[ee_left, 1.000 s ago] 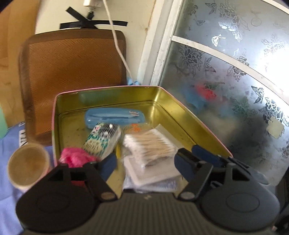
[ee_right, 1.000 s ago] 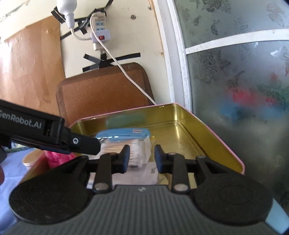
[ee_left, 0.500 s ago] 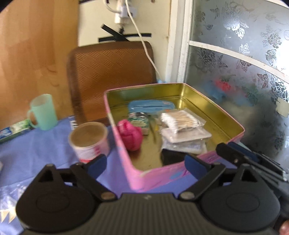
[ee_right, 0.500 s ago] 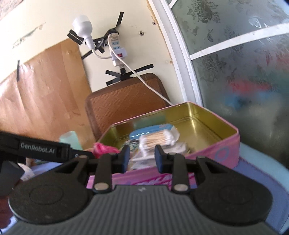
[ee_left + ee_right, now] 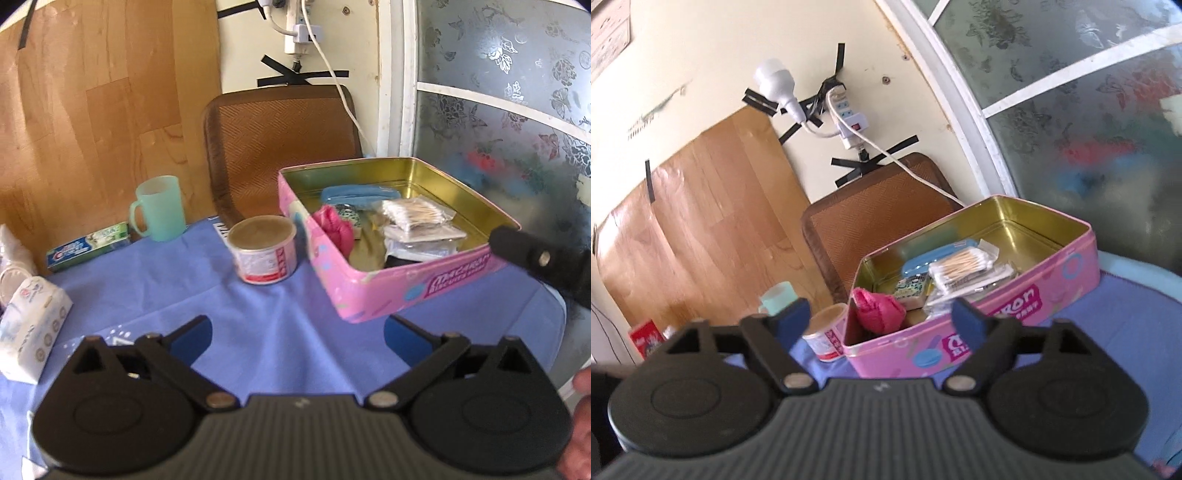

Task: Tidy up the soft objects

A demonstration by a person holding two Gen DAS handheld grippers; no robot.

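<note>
A pink tin box [image 5: 417, 291] with a gold inside stands on the blue tablecloth; it also shows in the right wrist view [image 5: 1034, 295]. In it lie a pink cloth bundle [image 5: 334, 227] [image 5: 879, 308], a bag of cotton swabs [image 5: 412, 214] [image 5: 964, 264], a blue case [image 5: 358, 192] [image 5: 934, 256], a patterned packet [image 5: 910, 288] and flat packets. My left gripper [image 5: 297, 334] is open and empty, in front of the box. My right gripper [image 5: 882, 319] is open and empty, before the box's near left corner.
A small tub with a red label [image 5: 263, 253] stands left of the box. A mint green mug [image 5: 160, 208], a toothpaste box [image 5: 88, 249] and a tissue pack [image 5: 29, 332] lie further left. A brown chair back [image 5: 280, 147] stands behind. Frosted glass [image 5: 517, 110] is at right.
Both grippers have pulled back out of the box towards me. The right gripper has gone from nearly shut to open. The items remain in the box.
</note>
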